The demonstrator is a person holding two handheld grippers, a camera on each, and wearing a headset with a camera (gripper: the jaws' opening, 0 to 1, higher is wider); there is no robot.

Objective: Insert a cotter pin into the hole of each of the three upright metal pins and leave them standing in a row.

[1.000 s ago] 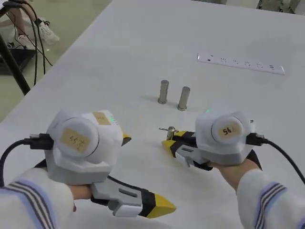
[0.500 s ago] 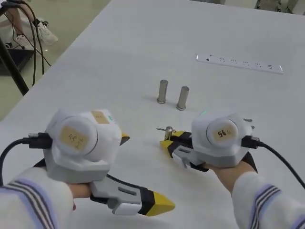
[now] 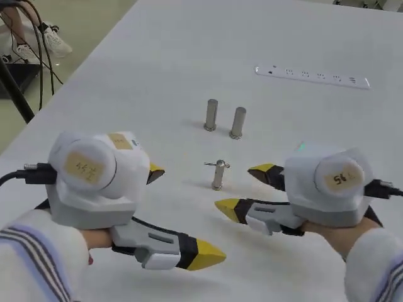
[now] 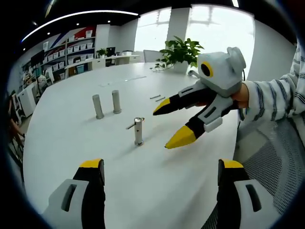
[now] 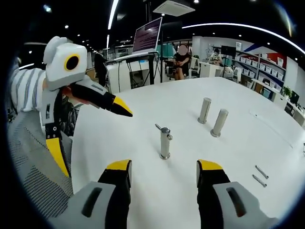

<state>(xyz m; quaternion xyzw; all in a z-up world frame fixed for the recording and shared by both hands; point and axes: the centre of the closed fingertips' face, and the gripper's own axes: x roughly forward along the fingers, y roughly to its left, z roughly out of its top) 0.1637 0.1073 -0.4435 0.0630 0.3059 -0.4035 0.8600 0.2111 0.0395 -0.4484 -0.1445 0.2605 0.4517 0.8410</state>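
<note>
Nearest, the left claw (image 3: 179, 214) is spread wide and holds nothing, its tips pointing right over the bench (image 3: 157, 75). Just beyond it the right claw (image 3: 244, 187) is also spread and empty, aimed left at the fitted metal pin (image 3: 218, 177). That pin stands upright between the claws, with a cotter pin (image 3: 210, 164) crosswise through its top. The spare cotter pins (image 5: 261, 171) lie flat to the right claw's right, so that hand is likely the nearer one. Farther off stand the left bare pin (image 3: 211, 115) and the right bare pin (image 3: 237, 123), both upright.
</note>
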